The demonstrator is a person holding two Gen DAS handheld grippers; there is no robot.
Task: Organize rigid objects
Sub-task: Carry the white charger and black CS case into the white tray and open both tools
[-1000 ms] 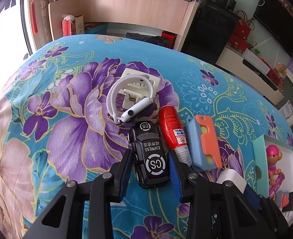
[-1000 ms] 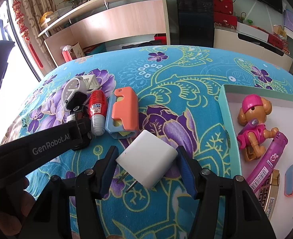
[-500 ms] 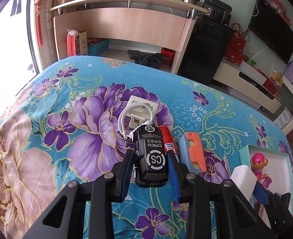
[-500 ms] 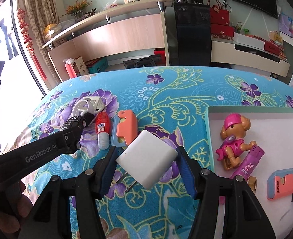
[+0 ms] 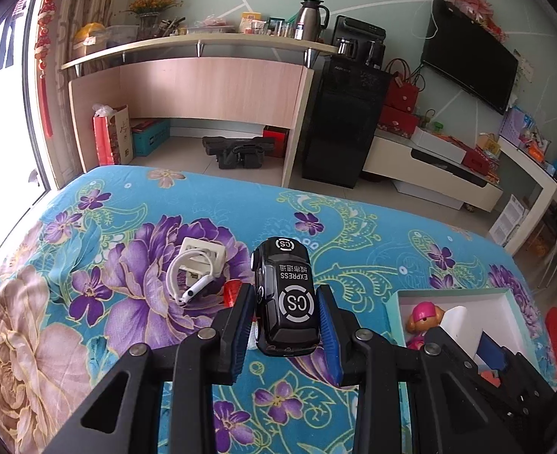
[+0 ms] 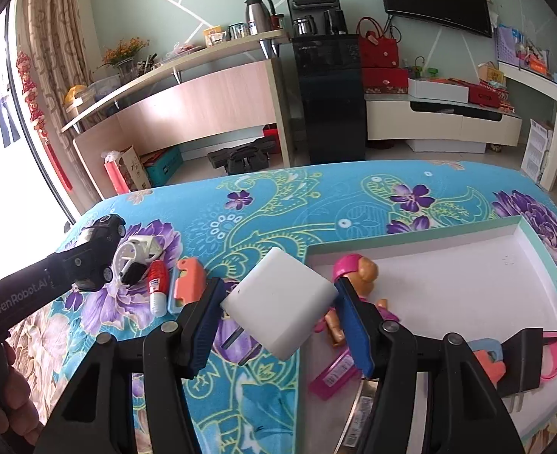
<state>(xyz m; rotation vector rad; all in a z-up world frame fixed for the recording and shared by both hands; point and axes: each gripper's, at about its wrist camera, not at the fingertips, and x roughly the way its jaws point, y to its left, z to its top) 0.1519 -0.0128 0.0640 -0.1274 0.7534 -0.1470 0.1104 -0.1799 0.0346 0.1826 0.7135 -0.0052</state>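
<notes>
My left gripper is shut on a black toy car marked "CS EXPRESS" and holds it above the floral cloth; the car also shows in the right wrist view. My right gripper is shut on a white plug adapter, held over the left rim of the teal-edged white tray. The tray holds a pink pup figure, a pink tube and a black plug. A red glue bottle, an orange-and-blue cutter and a white earpiece on a socket plate lie on the cloth.
The table is covered with a teal cloth with purple flowers. Beyond its far edge stand a wooden counter, a black cabinet and a low TV stand. A window is at the left.
My left gripper has lifted the black car off the cloth and carried it up and right. My right gripper has moved right with the white adapter, to the tray's rim.
</notes>
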